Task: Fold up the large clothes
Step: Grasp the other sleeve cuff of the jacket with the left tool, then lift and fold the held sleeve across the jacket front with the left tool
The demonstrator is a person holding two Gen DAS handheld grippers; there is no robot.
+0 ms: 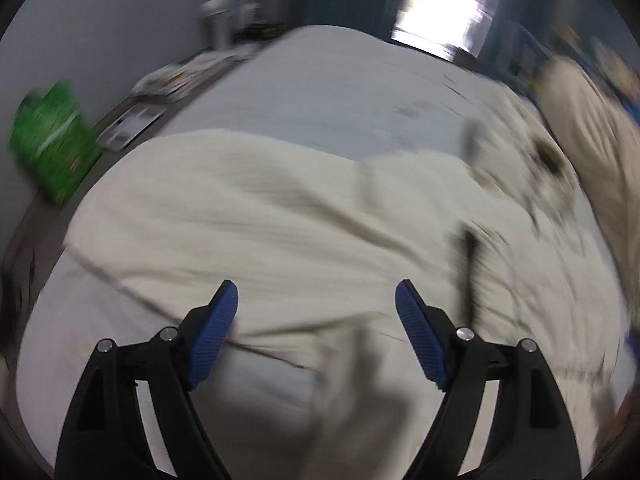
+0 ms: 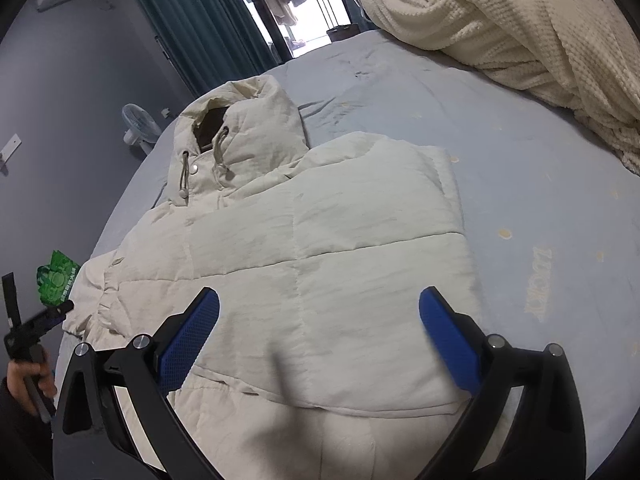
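Note:
A cream hooded puffer jacket (image 2: 320,240) lies flat on the grey-blue bed sheet (image 2: 540,200), with its hood (image 2: 240,132) at the far end and a sleeve folded across the body. My right gripper (image 2: 320,298) hovers open over the jacket's near hem, with nothing between its blue pads. In the blurred left wrist view, the left gripper (image 1: 316,292) is open above the jacket (image 1: 280,220), and its jaws hold nothing. At the lower left of the right wrist view, a hand (image 2: 24,380) holds the left tool beside the bed.
A cream knitted blanket (image 2: 520,28) is heaped at the bed's far right. A green bag (image 1: 52,140) and magazines (image 1: 172,80) lie on the floor to the left. A small fan (image 2: 138,124), a teal curtain (image 2: 200,20) and a bright window (image 1: 444,8) stand beyond the bed.

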